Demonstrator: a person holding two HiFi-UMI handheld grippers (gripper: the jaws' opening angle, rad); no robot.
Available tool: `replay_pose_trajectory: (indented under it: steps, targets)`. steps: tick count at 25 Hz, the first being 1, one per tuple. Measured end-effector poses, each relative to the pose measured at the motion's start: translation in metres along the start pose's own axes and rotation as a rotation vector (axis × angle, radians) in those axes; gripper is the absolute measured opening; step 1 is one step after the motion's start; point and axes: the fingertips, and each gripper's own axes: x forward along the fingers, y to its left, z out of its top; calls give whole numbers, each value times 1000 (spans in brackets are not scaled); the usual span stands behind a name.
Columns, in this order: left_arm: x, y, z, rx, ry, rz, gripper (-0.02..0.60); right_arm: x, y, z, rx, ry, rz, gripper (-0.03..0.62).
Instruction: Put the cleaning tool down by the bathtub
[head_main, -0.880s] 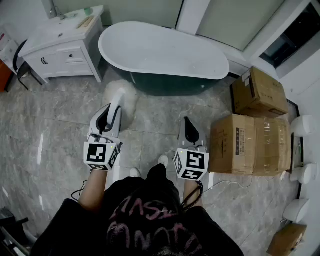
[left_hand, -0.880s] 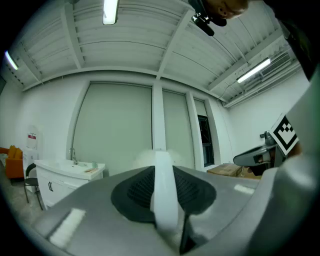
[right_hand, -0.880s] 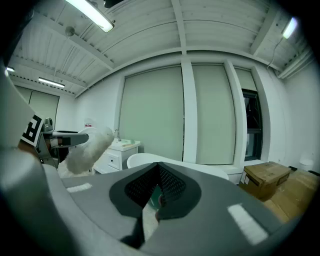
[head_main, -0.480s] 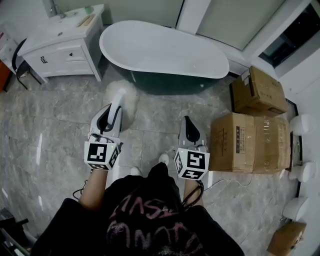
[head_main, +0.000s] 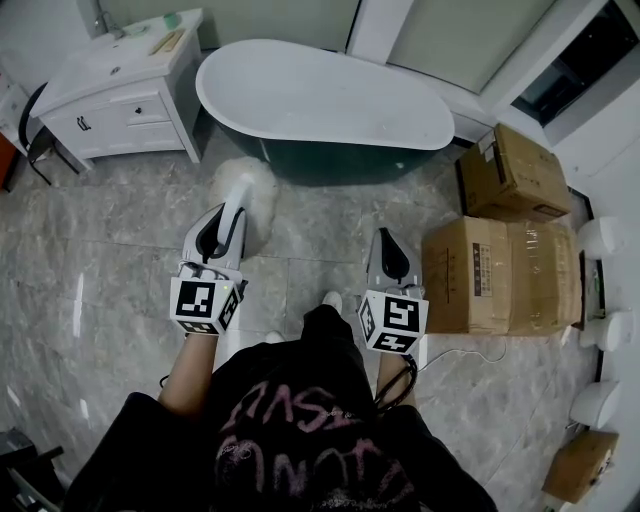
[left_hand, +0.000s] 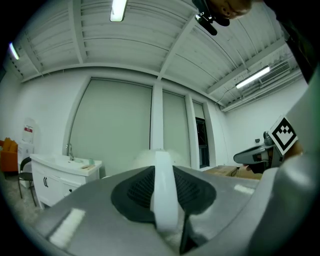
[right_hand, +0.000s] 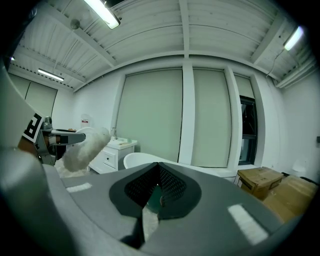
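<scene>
The bathtub (head_main: 320, 95) stands just ahead. The duster (head_main: 252, 185) is up off the floor (head_main: 110, 270), short of the tub, its handle clamped in the left gripper (head_main: 233, 207) fingers. The right gripper (head_main: 385, 243) fingers are pressed together, empty. This looks like the carrying step; next the duster should go down beside the tub and be let go.

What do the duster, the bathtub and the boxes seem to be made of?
Duster: fluffy white fibre head with a fuzzy outline; wool or synthetic, cannot tell. Smooth white handle, probably plastic.
Bathtub: smooth white inside, dark outside; perhaps acrylic or enamel.
Boxes: matt brown cardboard, going by colour and flaps.
</scene>
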Motion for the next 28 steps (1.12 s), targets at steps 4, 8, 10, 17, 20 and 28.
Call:
replay_pose_trajectory:
  steps: [4, 8, 10, 17, 20, 28]
  targets:
    - [10, -3, -3, 7, 2, -11, 87, 8, -8, -5, 1, 5, -1, 18]
    - [24, -4, -15, 8, 28, -19, 87, 18, -16, -14, 11, 17, -2, 18]
    - [35, -7, -21, 12, 45, -24, 87, 27, -23, -21, 23, 29, -4, 18]
    - [104, -25, -48, 11, 122, -42, 87, 78, -76, -47, 68, 86, -7, 18]
    - [145, -38, -63, 12, 165, -54, 87, 107, -109, -60, 93, 119, -12, 18]
    - [251, -77, -91, 16, 254, -63, 87, 185, -199, -89, 148, 184, 17, 18]
